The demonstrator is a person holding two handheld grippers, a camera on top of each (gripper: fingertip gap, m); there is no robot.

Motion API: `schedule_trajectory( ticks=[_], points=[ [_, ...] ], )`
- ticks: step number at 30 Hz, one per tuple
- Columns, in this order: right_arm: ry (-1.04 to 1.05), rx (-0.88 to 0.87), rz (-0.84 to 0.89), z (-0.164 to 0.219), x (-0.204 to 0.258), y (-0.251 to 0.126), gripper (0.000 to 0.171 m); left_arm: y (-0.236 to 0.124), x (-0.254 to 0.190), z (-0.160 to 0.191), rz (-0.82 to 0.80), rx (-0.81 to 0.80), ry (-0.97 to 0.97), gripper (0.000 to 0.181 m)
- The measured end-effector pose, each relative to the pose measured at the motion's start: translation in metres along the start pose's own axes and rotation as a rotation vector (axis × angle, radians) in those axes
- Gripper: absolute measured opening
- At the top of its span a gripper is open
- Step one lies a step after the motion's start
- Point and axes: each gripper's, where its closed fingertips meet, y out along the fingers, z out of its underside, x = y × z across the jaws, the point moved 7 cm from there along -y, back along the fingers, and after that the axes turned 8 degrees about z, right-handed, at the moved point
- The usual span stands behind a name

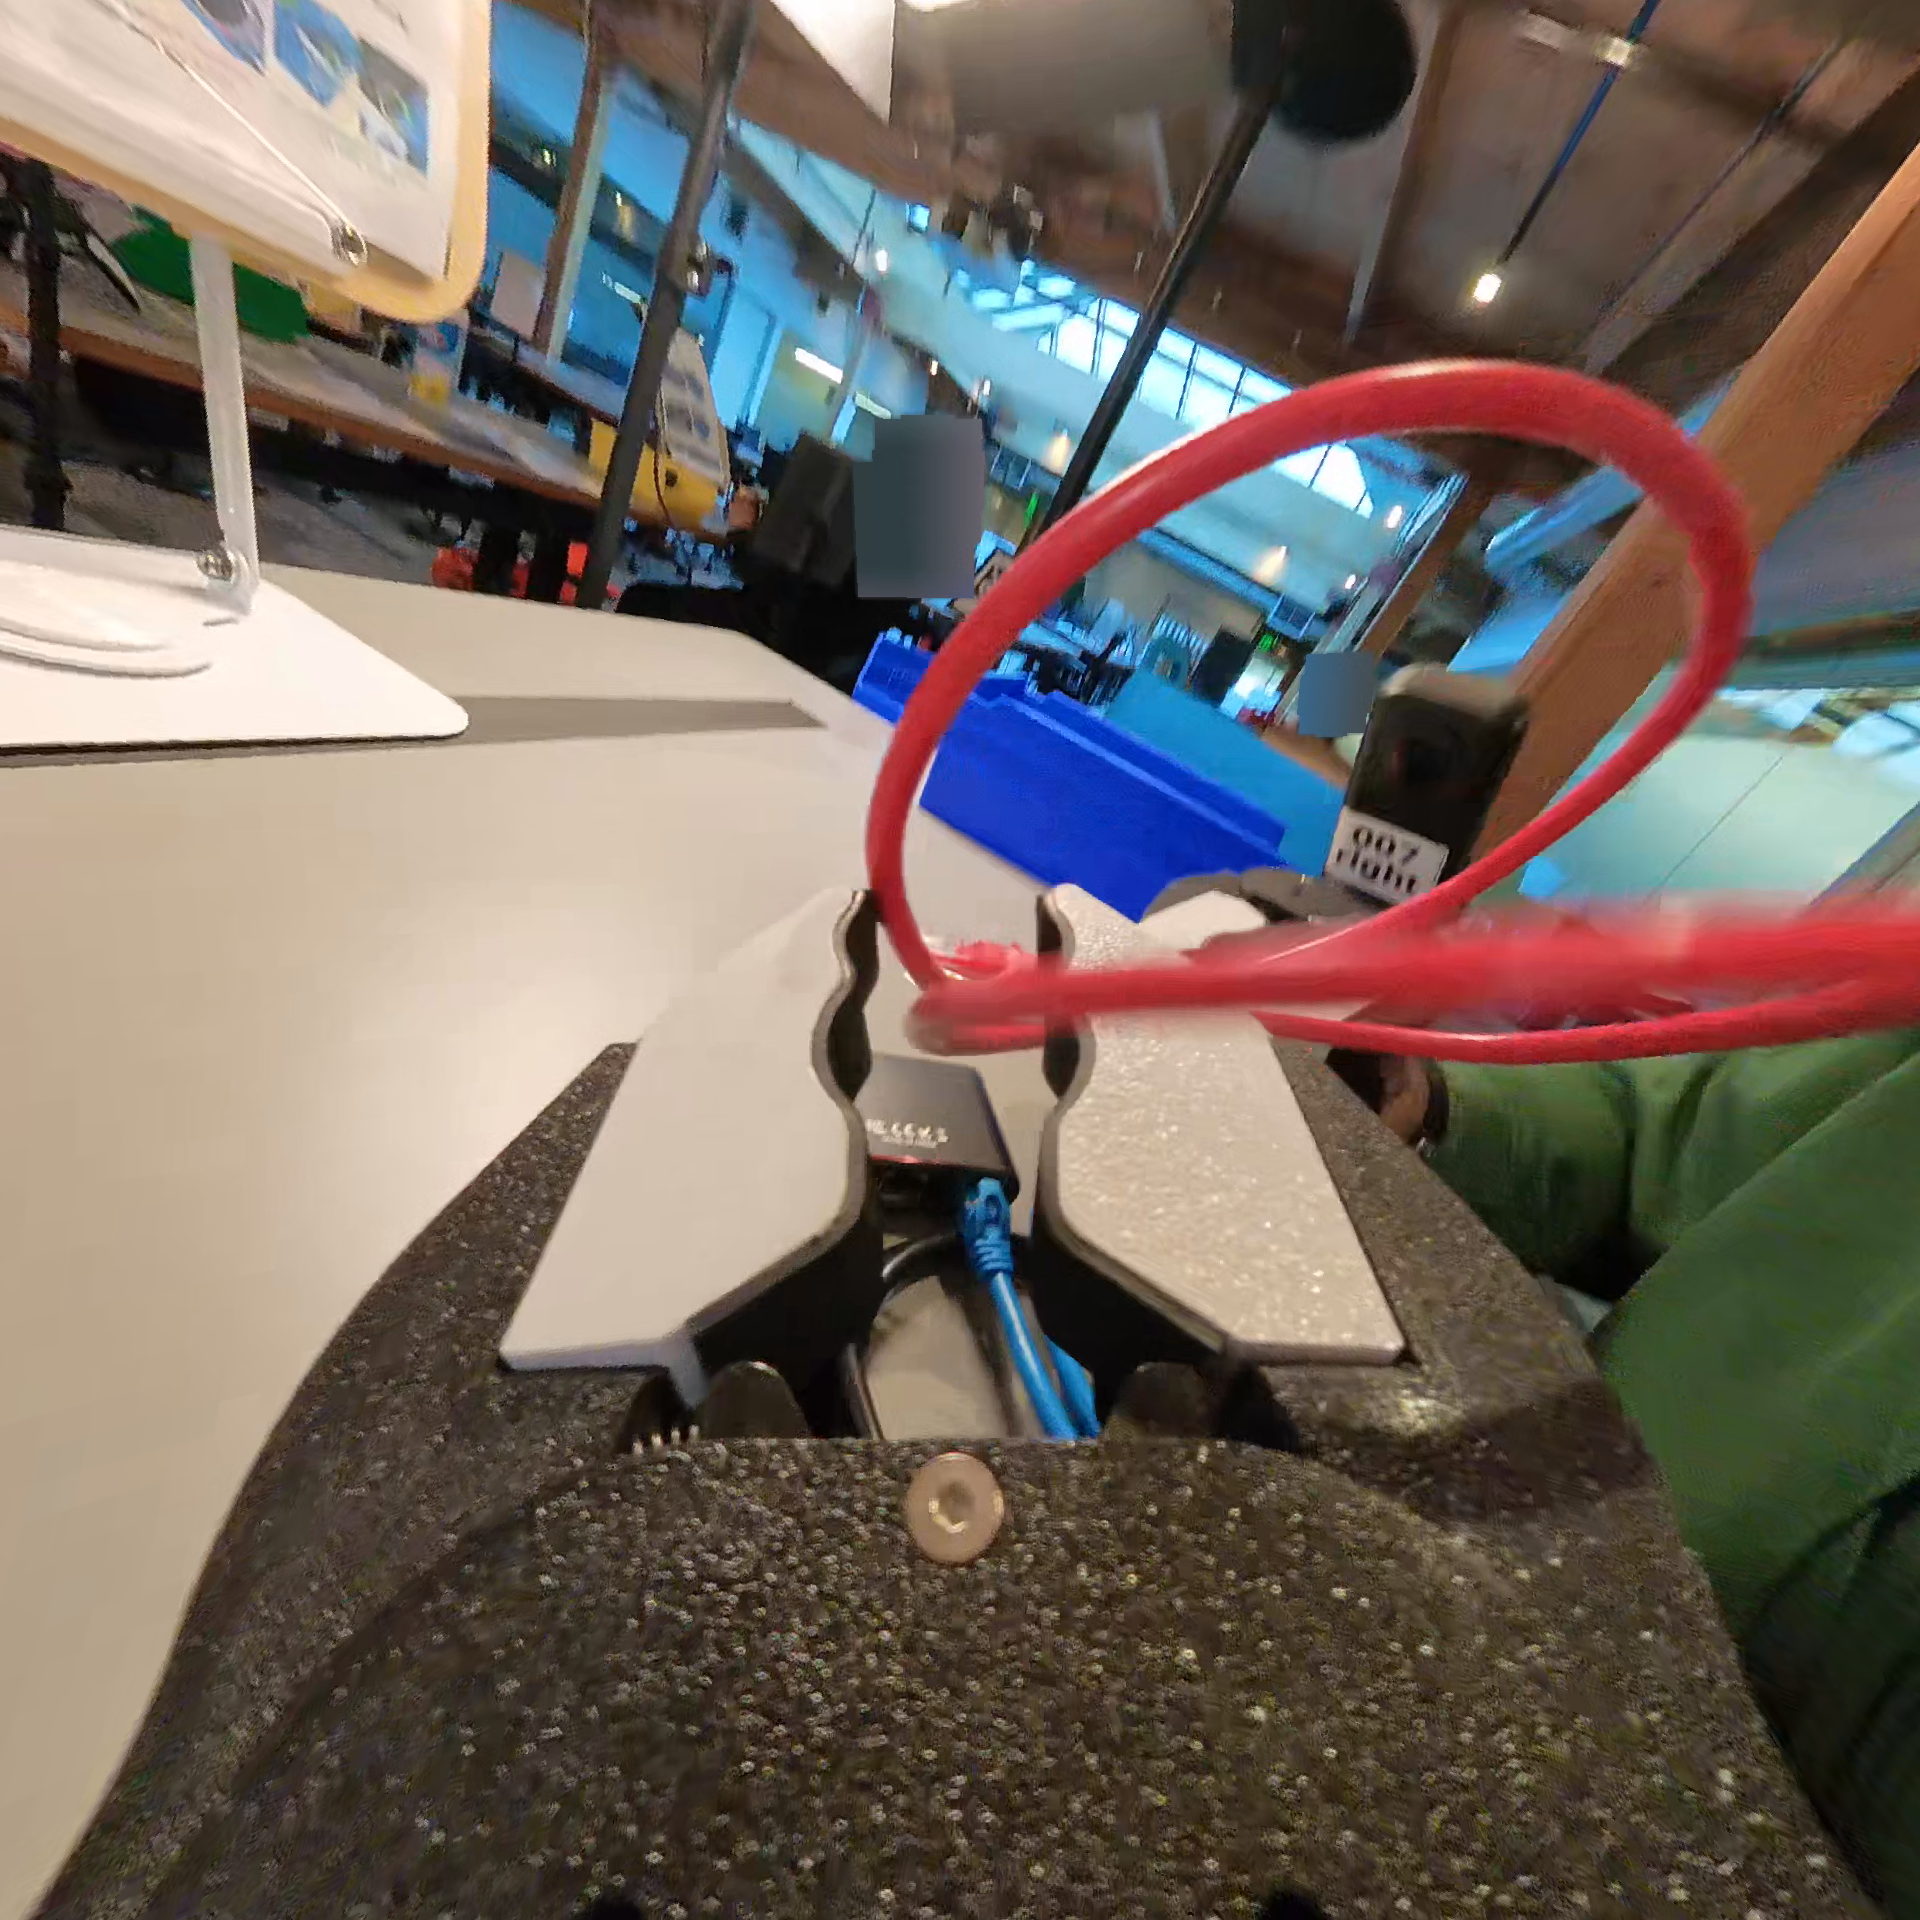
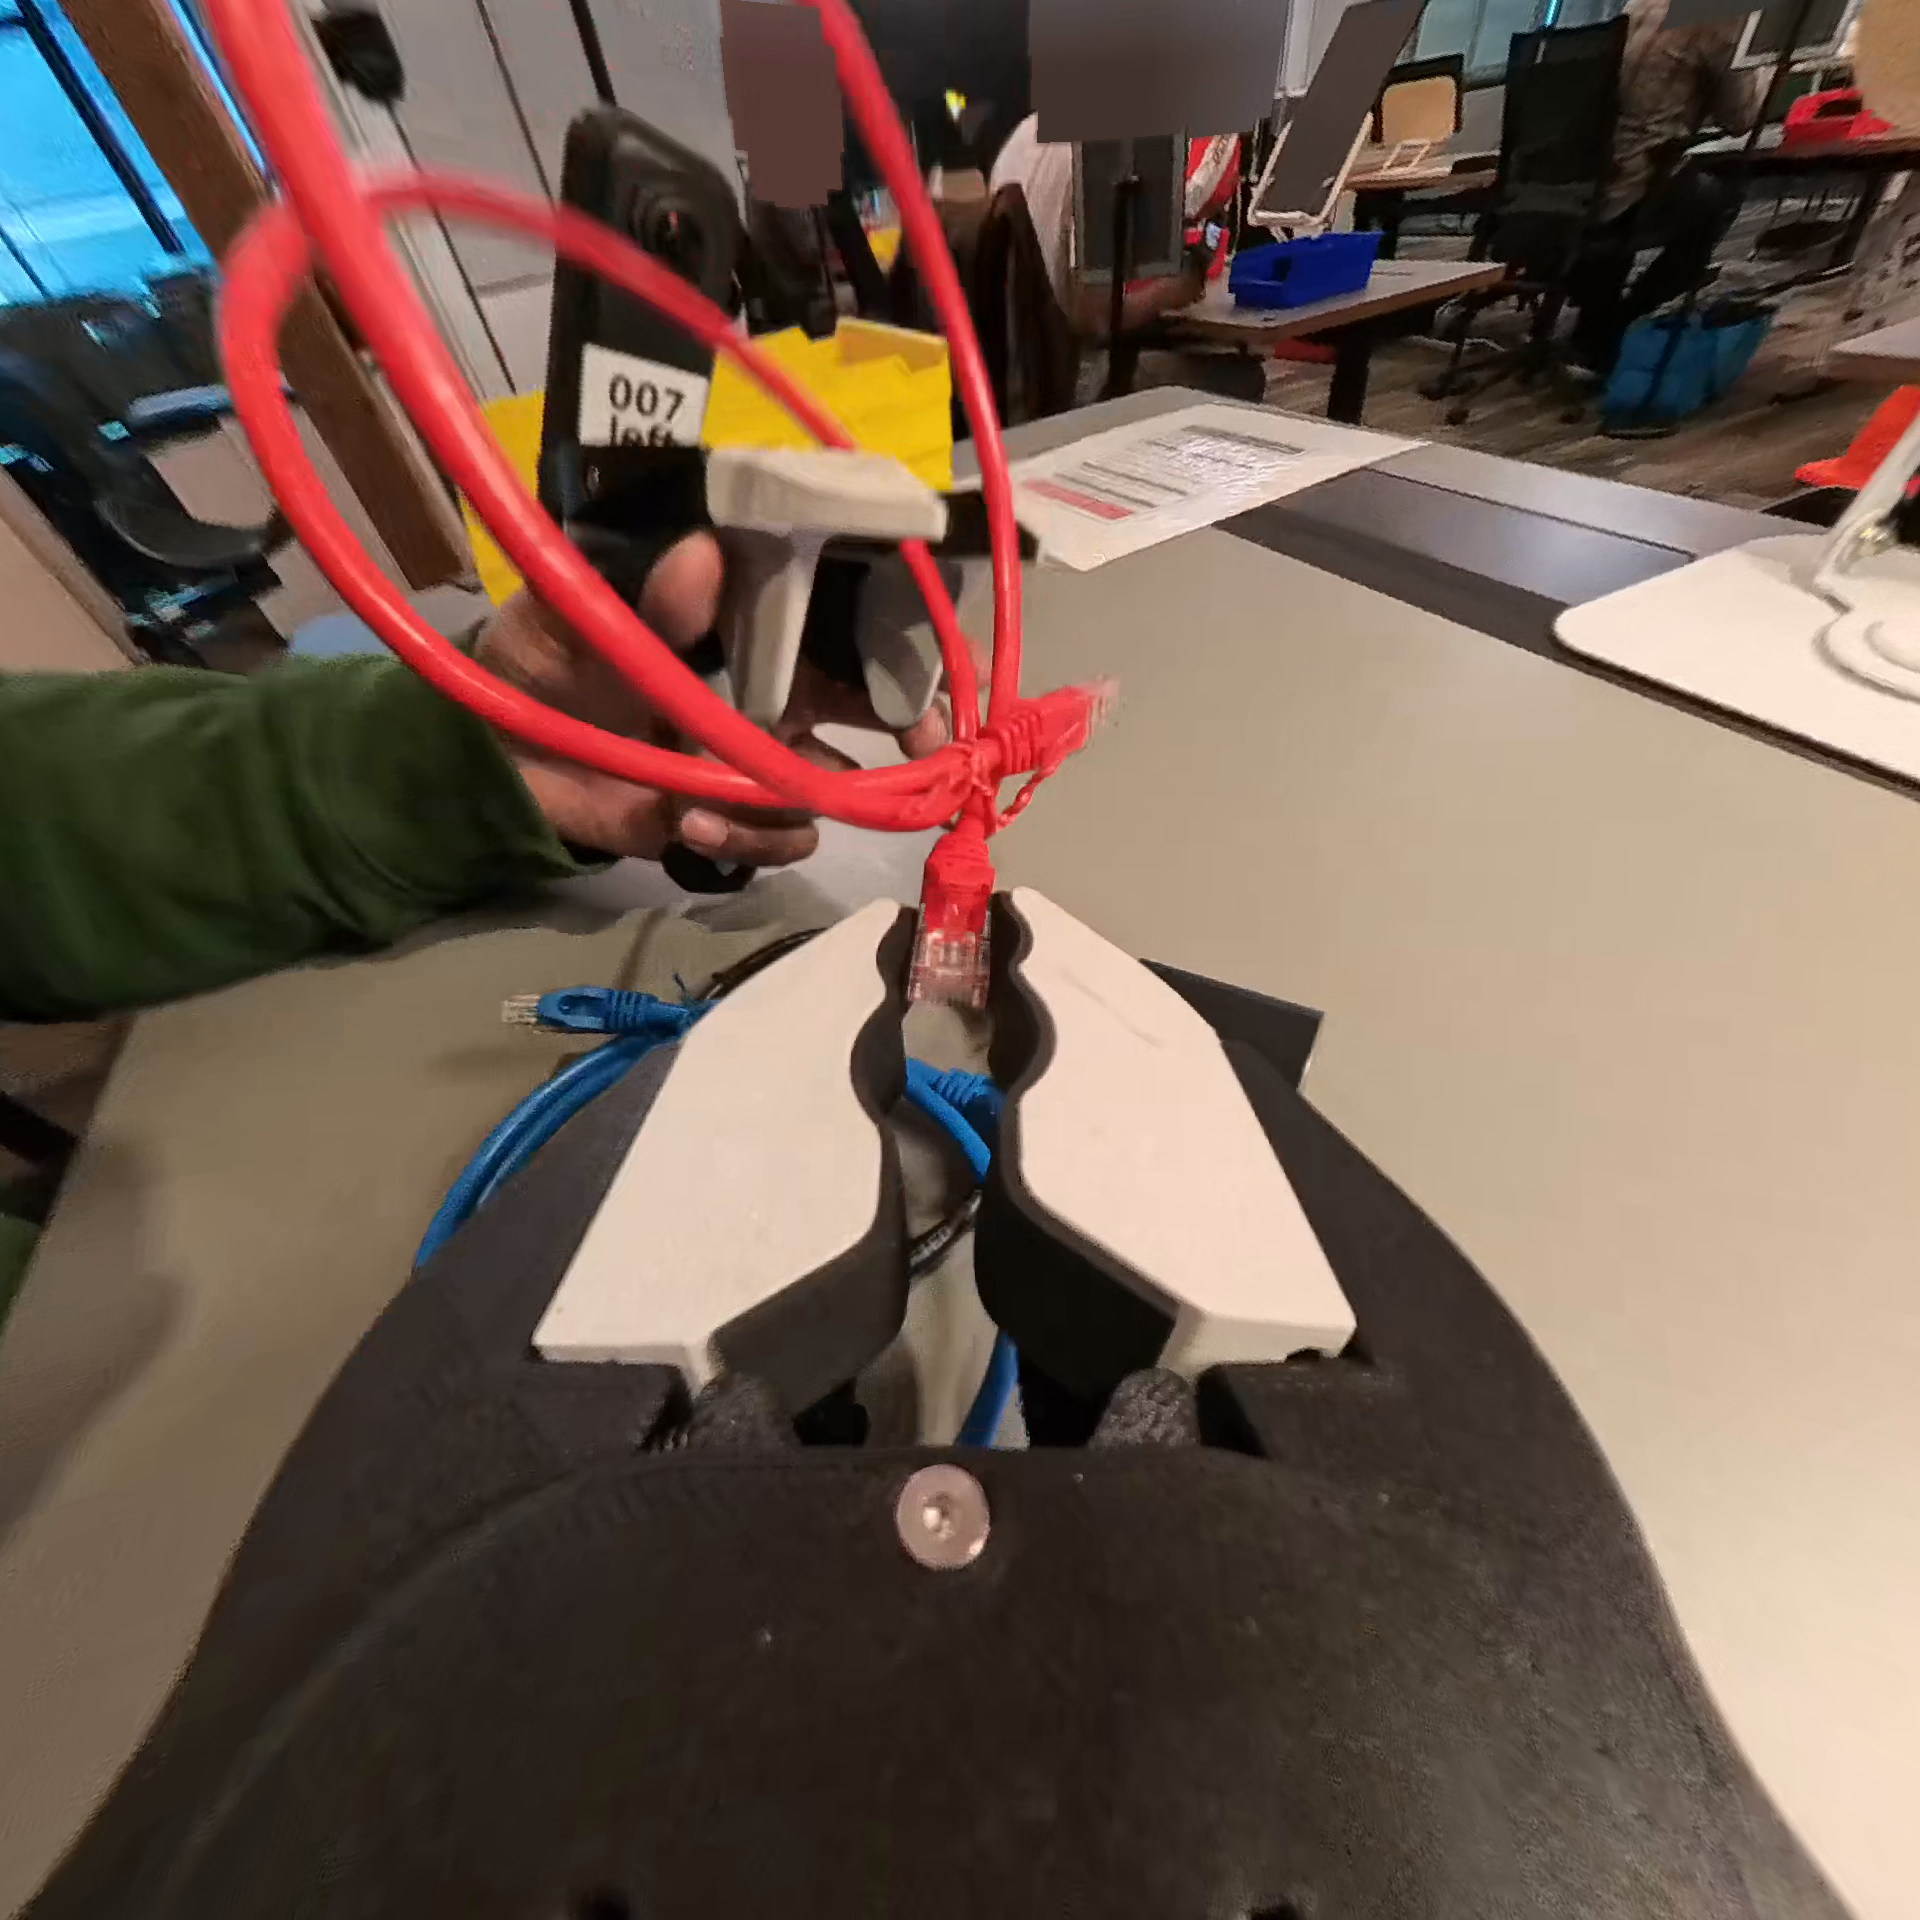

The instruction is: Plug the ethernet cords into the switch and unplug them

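Right claw (image 2: 951, 940): narrow, pinching the clear-tipped plug (image 2: 951, 935) of the red cord (image 2: 582, 623) between my fingertips.

Plug's long axis: it runs along my fingers, with the clear tip pointing back toward my wrist and the boot and cord leading forward, away from me.

Red cord: bundled in loops tied just beyond my right fingertips; the loops rise up and to the left of that claw, and its other plug (image 2: 1070, 707) sticks out to the right of the tie.

Left claw (image 1: 956, 1023): parted and holding nothing; the red cord crosses the gap near its tips, and I cannot tell if it touches a finger.

Switch (image 1: 928, 1122): a small black box on the table (image 1: 416, 935), showing through the gap between my left fingers, below and nearer than the tips.

Blue cord (image 1: 987, 1236): one plug sits at the near edge of the switch, seemingly in a port; in the right wrist view its coil (image 2: 520, 1132) lies under my right claw, with a free plug (image 2: 540, 1008) to the left.

Nearer claw: the left one is over the switch; the right one carries the plug.

What the move turns on: as I judge it, the tip faces away from where it must go, so I must turn the plug before pushing it into a port.
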Motion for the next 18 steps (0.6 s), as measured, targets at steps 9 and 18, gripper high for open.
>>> schedule_trajectory(
  ticks=[9, 18],
  points=[
    [-0.118, -0.07, 0.049, -0.009, -0.014, -0.016, 0.013, 0.005, -0.002, 0.013, 0.007, 0.252, 0.096, 0.039],
    [-0.479, -0.103, 0.158, -0.014, -0.015, -0.029, 0.013, -0.039, 0.024, -0.004, -0.248, 0.524, 0.243, 0.037]
  ],
)
